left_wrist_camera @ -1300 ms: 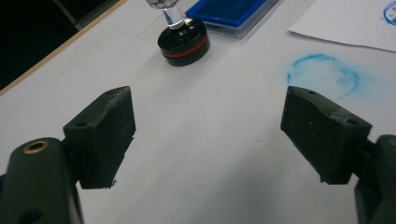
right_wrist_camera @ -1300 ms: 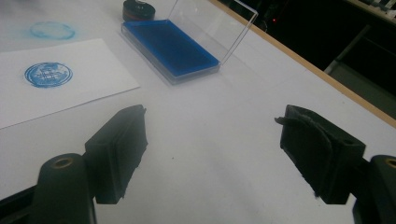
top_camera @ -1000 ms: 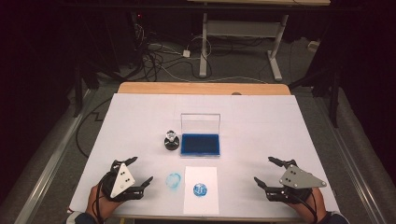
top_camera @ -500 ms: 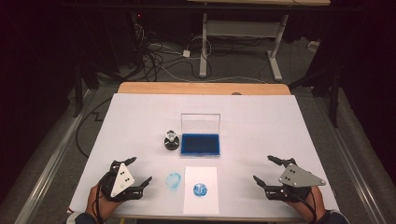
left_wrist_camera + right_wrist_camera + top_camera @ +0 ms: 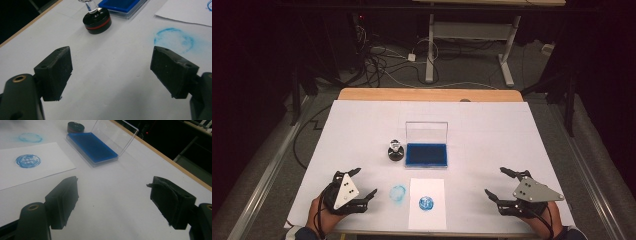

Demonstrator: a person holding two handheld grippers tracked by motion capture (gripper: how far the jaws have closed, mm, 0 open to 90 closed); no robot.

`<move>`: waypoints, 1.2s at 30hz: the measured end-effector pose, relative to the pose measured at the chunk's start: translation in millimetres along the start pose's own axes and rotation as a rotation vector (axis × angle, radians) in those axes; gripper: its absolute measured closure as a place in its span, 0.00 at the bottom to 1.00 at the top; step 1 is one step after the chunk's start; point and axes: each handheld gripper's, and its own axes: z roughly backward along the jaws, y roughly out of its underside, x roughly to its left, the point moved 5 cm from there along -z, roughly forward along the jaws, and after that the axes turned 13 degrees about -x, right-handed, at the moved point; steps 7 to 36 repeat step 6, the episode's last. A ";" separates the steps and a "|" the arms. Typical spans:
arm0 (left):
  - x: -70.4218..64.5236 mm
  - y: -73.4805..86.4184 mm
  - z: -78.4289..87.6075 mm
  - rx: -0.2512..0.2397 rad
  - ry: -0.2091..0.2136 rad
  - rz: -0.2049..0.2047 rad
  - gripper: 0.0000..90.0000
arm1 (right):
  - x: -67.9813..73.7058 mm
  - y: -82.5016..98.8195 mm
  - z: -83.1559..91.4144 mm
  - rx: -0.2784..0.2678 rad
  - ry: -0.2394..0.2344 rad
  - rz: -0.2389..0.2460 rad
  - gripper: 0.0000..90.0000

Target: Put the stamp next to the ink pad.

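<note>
Left tool (image 5: 363,185): my jaws apart, empty, near desk's front left corner.
Right tool (image 5: 497,184): my jaws apart, empty, front right corner.
Stamp (image 5: 395,150): upright, mid-desk, beside ink pad (image 5: 427,154).

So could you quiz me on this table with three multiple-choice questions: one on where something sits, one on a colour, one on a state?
1. Where does the round black stamp stand?
A. left of the ink pad
B. on the paper sheet
C. in a gripper

2. What colour is the ink pad?
A. red
B. blue
C. green

3. How is the ink pad's clear lid?
A. shut
B. lying apart
C. raised open

Answers: 1 A, it stands just beside the pad's left edge. 2 B, the tray is deep blue. 3 C, the lid stands up behind the tray.
</note>
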 end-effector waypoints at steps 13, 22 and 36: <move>2.0 1.9 1.7 0.003 -0.006 0.006 0.19 | -0.1 0.0 -5.4 0.005 -0.009 0.001 0.25; 2.0 1.9 1.7 0.003 -0.006 0.006 0.19 | -0.1 0.0 -5.4 0.005 -0.009 0.001 0.25; 2.0 1.9 1.7 0.003 -0.006 0.006 0.19 | -0.1 0.0 -5.4 0.005 -0.009 0.001 0.25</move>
